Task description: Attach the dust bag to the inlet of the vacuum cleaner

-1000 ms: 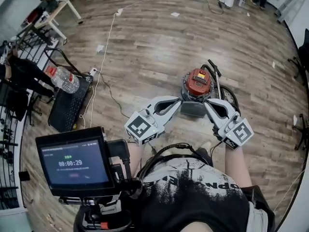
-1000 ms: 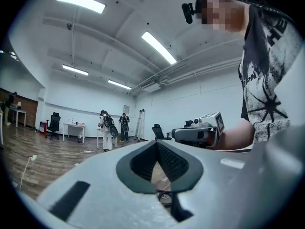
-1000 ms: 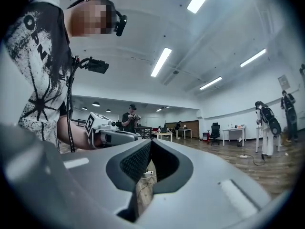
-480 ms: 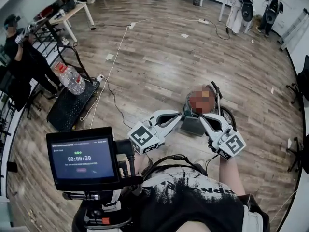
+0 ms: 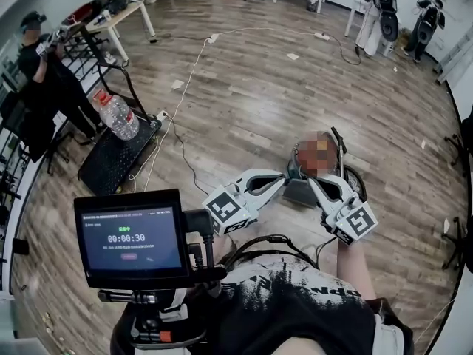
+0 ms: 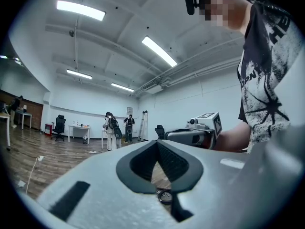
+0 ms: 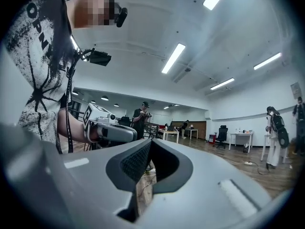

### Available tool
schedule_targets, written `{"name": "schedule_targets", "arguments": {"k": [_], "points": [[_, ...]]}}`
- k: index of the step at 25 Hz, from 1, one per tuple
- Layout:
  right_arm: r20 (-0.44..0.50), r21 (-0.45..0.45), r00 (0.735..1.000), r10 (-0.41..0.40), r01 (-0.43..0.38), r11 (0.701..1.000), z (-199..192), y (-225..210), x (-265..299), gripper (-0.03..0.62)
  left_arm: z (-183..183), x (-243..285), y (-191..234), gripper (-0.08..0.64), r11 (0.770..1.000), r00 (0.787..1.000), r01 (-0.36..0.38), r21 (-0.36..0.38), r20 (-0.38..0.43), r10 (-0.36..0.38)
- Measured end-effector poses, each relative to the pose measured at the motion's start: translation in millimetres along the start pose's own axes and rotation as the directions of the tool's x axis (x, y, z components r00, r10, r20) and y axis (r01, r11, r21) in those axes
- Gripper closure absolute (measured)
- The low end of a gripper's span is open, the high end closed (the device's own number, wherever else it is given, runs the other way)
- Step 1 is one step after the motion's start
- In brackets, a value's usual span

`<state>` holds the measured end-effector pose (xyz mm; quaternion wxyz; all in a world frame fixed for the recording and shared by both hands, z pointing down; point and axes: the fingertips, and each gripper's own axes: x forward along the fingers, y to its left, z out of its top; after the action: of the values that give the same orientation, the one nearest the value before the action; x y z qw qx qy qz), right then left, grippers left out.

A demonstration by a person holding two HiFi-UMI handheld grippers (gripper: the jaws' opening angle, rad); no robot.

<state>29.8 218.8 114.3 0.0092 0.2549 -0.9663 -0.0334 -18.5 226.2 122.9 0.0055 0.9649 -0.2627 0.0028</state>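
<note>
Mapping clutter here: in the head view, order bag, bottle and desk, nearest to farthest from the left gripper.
1. Bag, centre, right at the left gripper tip.
2. Bottle, well off to the left.
3. Desk, top left, farthest across the floor.

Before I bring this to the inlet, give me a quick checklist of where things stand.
1. Left gripper jaws together: ok.
2. Right gripper jaws together: ok.
3. Dust bag between the two gripper tips: ok.
4. Bag actually pinched by either gripper: cannot tell.
5. Vacuum cleaner just beyond the bag: ok.
6. Inlet in sight: cannot tell; the bag and a blurred patch cover it.
</note>
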Motion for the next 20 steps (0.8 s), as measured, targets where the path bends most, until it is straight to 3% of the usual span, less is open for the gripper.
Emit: {"name": "schedule_targets", "arguments": {"k": [13,20], "points": [[-0.024,-0.049,1.0,0.012,-0.014,0.999,-13.0,13.3,4.6,0.586,-8.8,-9.9,-1.1,0.558,1.0,1.0,0.01,-0.002,-0.013,-0.01],[-0.02,-0.064,0.999,0.048,-0.05,0.997,-13.3,38.5,16.6,0.586,-9.6,-35.8,-4.1,0.558,1.0,1.0,-0.021,-0.002,-0.004,0.021]]}}
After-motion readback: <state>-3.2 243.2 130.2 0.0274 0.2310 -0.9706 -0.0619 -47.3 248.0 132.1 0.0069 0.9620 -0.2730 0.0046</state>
